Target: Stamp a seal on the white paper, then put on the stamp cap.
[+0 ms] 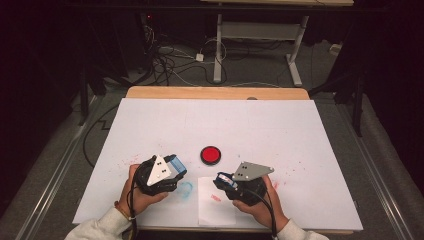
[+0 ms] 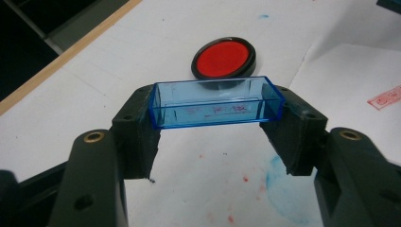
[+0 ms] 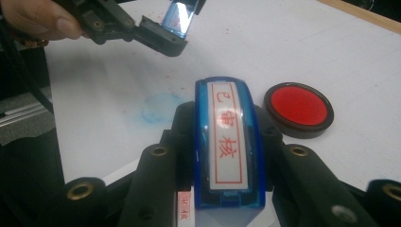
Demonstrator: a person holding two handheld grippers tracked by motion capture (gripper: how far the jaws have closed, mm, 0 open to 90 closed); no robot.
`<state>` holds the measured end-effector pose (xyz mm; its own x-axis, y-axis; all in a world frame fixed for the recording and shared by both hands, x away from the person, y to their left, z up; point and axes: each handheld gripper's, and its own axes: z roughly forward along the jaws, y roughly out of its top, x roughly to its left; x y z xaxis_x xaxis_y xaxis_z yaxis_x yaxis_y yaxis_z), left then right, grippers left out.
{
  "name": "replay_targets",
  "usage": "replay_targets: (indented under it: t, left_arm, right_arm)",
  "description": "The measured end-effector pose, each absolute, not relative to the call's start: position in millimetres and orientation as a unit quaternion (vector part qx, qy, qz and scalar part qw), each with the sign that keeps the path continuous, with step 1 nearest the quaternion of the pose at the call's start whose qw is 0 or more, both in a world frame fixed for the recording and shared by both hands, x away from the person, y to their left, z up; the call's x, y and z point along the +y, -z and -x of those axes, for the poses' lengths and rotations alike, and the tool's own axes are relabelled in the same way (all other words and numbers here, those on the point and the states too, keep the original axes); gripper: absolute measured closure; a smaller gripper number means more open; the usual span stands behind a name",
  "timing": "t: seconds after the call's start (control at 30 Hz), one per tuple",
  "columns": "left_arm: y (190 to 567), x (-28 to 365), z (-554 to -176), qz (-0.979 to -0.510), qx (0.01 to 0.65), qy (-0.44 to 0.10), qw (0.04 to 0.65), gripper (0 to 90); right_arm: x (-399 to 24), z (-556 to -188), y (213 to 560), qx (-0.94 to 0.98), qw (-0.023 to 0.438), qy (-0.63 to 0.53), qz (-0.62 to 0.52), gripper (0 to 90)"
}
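Both hands enter from the bottom edge of the high view, each holding a claw low over the white-covered surface (image 1: 250,120). Left claw (image 1: 172,167) is closed on the two short ends of a clear blue plastic cap (image 2: 215,101), held level above the surface, its open side up. Right claw (image 1: 225,181) is clamped on the sides of a blue stamp (image 3: 229,146), whose white label carries red characters inside a red frame. Between the two claws, a little farther from the person, a round red ink pad (image 1: 210,154) in a black rim lies on the surface. A white paper sheet (image 1: 215,202) with a small red stamped mark lies under the right claw, and a faint blue ring stain (image 1: 185,189) sits just beside the left one.
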<state>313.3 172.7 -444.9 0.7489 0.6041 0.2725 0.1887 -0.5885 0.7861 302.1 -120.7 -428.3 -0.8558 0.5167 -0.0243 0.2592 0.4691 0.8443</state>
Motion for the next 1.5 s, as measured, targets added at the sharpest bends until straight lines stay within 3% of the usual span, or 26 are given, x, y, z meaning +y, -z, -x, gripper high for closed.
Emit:
replay_targets:
  t: [0.8,1.03,1.5]
  left_arm:
    - [454,172,-307,-0.861,0.219,-0.263,0.376,39.0]
    - [458,156,-303,-0.866,0.208,-0.258,0.374,39.0]
    - [467,114,-306,-0.862,0.193,-0.26,0.391,39.0]
  right_arm:
    - [-136,-314,421,0.825,0.161,-0.476,-0.261,69.6]
    - [-141,-316,416,0.798,0.175,-0.503,-0.284,69.6]
    - [-127,-327,408,0.778,0.159,-0.527,-0.303,69.6]
